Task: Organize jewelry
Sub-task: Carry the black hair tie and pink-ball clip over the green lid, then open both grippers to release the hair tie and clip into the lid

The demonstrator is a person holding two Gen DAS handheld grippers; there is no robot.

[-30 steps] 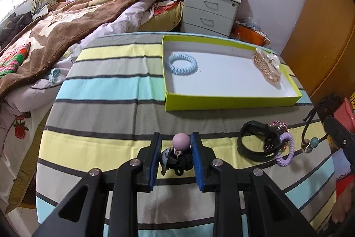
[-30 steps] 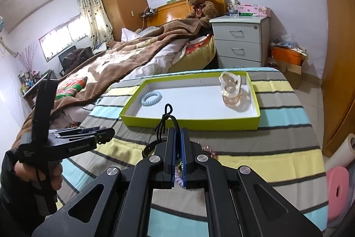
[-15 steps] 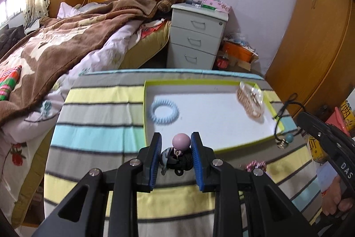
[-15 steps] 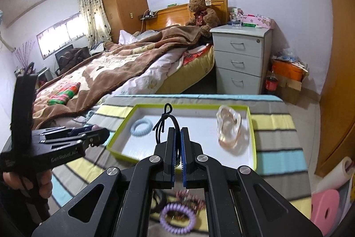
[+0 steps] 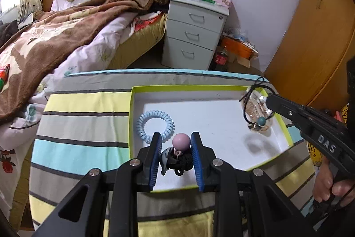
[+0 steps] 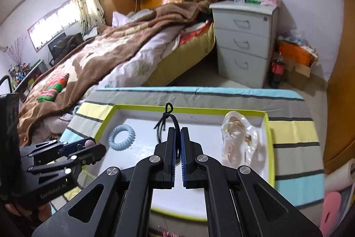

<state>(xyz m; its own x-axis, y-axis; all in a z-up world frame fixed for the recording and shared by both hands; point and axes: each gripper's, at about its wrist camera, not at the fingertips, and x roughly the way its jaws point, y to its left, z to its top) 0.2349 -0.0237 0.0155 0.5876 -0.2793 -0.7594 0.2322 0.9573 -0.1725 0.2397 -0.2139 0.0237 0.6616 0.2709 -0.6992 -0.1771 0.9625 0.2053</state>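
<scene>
My left gripper is shut on a black hair tie with a pink ball and holds it above the near left part of the lime-rimmed white tray. My right gripper is shut on a black cord hair tie with a teal bead, held above the tray's middle; it shows at the right of the left wrist view. A light blue spiral hair tie and a clear bag of gold jewelry lie in the tray.
The tray sits on a striped tablecloth. A bed with a brown blanket lies to the left, a grey drawer unit behind. A bit of pink jewelry shows on the cloth under my right gripper.
Both grippers rose and moved forward from the near table edge to above the tray, each still holding its hair tie. The loose pieces on the cloth dropped out of the left wrist view.
</scene>
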